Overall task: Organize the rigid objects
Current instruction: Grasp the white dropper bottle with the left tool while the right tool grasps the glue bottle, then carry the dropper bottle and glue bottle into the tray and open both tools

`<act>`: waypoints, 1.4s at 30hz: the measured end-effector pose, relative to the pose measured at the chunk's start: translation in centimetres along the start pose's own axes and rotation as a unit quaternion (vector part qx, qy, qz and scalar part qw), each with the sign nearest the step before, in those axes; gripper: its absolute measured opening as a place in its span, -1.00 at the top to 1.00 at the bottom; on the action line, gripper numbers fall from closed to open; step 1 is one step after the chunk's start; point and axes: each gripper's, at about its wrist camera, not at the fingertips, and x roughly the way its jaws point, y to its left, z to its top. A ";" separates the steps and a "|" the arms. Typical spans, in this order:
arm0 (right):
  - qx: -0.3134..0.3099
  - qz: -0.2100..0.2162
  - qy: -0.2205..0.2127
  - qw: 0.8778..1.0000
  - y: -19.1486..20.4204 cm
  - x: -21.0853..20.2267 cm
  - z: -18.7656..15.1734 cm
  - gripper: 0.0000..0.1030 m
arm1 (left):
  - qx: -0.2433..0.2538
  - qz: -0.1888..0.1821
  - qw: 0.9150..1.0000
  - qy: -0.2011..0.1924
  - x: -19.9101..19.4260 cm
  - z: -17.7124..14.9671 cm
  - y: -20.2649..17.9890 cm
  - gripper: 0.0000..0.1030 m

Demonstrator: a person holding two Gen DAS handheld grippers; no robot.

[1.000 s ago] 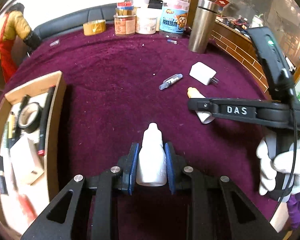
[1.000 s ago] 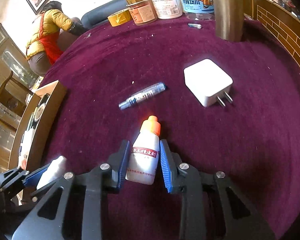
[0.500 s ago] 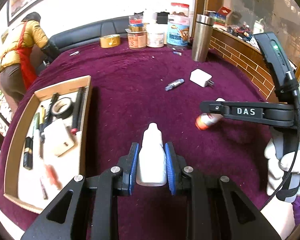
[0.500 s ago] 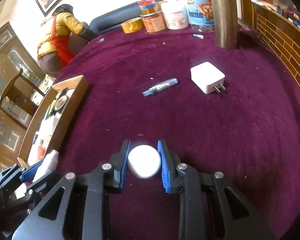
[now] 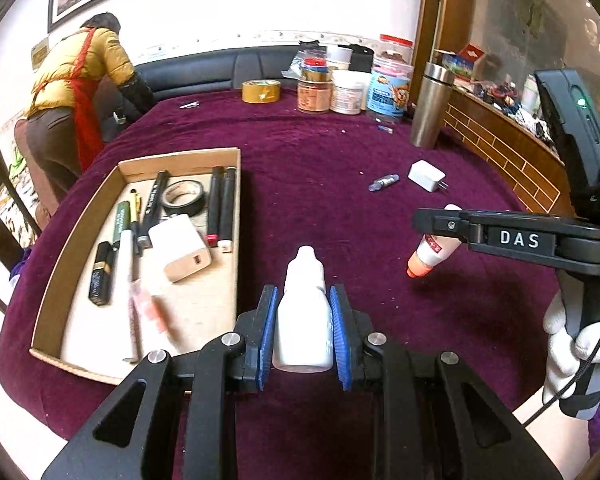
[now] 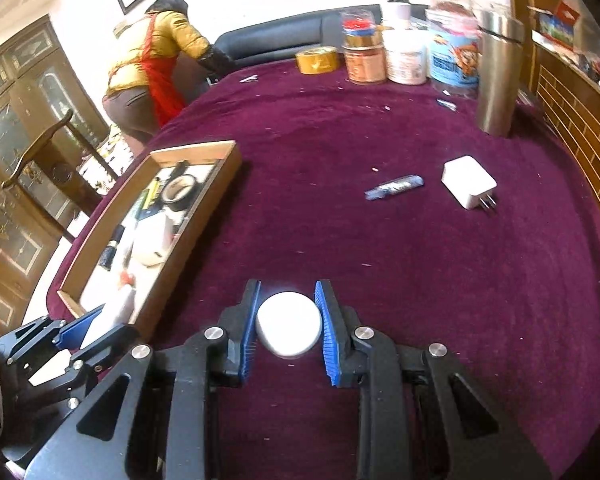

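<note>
Over maroon cloth [image 5: 320, 184], left gripper [image 5: 303, 330] clamps a plain white dropper bottle [image 5: 303, 320]; right gripper [image 6: 287, 328] pinches an orange-capped bottle [image 5: 430, 250].

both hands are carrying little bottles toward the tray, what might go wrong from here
The orange-capped bottle hangs cap-down, gripped near its base by the right gripper; it might slip out onto the cloth. The tray is already crowded with pens, tape and a charger, so the white bottle in the left gripper may land on something and roll.
</note>
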 end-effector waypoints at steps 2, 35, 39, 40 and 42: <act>-0.010 0.005 0.000 1.000 1.4 -0.1 0.2 0.52 | -0.006 0.000 1.000 -0.003 -0.2 -0.2 0.7 0.57; -0.042 0.131 0.184 0.973 14.4 13.5 2.3 0.51 | -0.163 0.069 0.983 0.047 3.6 -2.7 19.8 0.51; -0.047 0.099 0.179 0.978 14.4 15.0 3.0 0.51 | -0.160 0.076 0.984 0.026 2.8 -2.5 19.9 0.31; -0.049 0.093 0.178 0.978 14.5 15.4 3.1 0.51 | -0.159 0.077 0.984 0.019 2.5 -2.4 20.0 0.27; -0.052 0.084 0.169 0.981 14.8 15.8 3.5 0.51 | -0.162 0.081 0.983 0.006 1.7 -2.3 20.1 0.15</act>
